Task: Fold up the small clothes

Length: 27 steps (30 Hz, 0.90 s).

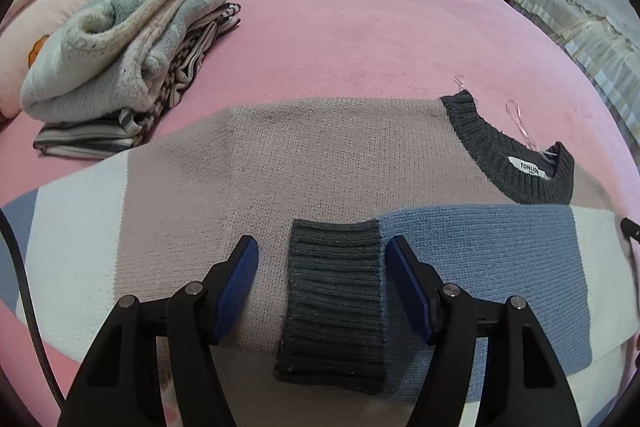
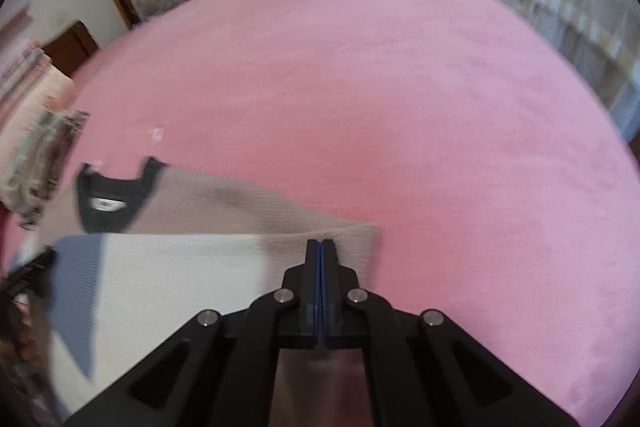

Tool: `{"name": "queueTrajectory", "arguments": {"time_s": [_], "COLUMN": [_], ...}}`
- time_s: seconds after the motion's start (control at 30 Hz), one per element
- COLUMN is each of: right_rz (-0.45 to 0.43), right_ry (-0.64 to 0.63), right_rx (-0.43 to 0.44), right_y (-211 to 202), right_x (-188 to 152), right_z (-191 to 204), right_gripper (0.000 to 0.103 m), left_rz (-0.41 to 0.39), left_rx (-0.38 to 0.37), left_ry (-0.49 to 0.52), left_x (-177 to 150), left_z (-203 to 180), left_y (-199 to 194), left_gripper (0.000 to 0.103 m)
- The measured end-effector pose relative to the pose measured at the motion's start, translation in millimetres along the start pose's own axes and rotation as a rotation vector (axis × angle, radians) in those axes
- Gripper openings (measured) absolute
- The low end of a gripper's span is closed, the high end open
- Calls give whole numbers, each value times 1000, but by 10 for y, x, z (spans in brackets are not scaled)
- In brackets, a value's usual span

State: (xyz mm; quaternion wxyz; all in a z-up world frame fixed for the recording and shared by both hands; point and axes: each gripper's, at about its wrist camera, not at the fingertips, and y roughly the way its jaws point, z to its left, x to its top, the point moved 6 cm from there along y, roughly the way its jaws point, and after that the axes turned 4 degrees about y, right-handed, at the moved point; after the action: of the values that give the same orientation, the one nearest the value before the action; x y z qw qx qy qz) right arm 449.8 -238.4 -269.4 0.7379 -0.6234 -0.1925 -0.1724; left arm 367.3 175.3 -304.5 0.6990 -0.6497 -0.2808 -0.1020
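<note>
- The sweater [image 1: 320, 163] lies spread flat on the pink bedspread [image 1: 360, 27], colour-blocked in beige, white and blue, with a dark grey ribbed collar [image 1: 516, 155] bearing a white label.
- One sleeve [image 1: 480, 259] is folded across the sweater's body; its dark grey ribbed cuff [image 1: 334, 303] rests on the beige panel.
- The left gripper [image 1: 322, 255] hangs over the sweater with its jaws standing apart, one on either side of the cuff, gripping nothing.
- The right gripper [image 2: 321, 247] sits at the sweater's edge, at the corner where the beige panel meets the bedspread; its jaws are fully closed, pad to pad. Whether knit is caught between them cannot be told.
- A pile of folded clothes [image 1: 120, 67] sits on the bedspread, well apart from the sweater, beyond its hem end.
</note>
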Motion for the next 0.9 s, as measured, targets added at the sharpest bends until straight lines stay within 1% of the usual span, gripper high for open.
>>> {"name": "queueTrajectory", "arguments": {"time_s": [0.13,0.23,0.33,0.4,0.47,0.53,0.6,0.67,0.73,0.83,0.9], "right_rz": [-21,-39,-36,-37,-46,-42,-23,-16,-14,-9,-7], "right_ry": [37,10,-38,-68,-79,-76,-34,9,44,44,34], "right_rx": [32,102,156,168,159,126,101,81,73,79,64], "right_y": [-203,-464,-653,-712,-730,-688,-626,-610,-602,-568,-544], "right_x": [-74,-259,-514,-683,-816,-924,-1000,-1061,-1102,-1150,-1183], "right_z": [49,291,514,687,737,686,553,383,226,158,170], "right_gripper": [0,0,0,0,0,0,0,0,0,0,0], "left_rz": [-6,-44,-87,-80,-65,-31,4,9,11,13,13], "left_rx": [12,12,-25,-45,-44,-1,12,-10,-29,-17,-10], "left_ry": [-16,-34,-38,-20,4,30,15,-22,-38,-7,3], "left_x": [2,-32,-138,-232,-314,-385,-435,-438,-439,-437,-449], "left_z": [17,40,-22,-100,-164,-169,-97,3,39,14,2], "left_y": [-131,-358,-596,-631,-590,-471,-351,-290,-285,-267,-262], "left_gripper": [66,66,66,66,66,66,66,66,66,66,66]}}
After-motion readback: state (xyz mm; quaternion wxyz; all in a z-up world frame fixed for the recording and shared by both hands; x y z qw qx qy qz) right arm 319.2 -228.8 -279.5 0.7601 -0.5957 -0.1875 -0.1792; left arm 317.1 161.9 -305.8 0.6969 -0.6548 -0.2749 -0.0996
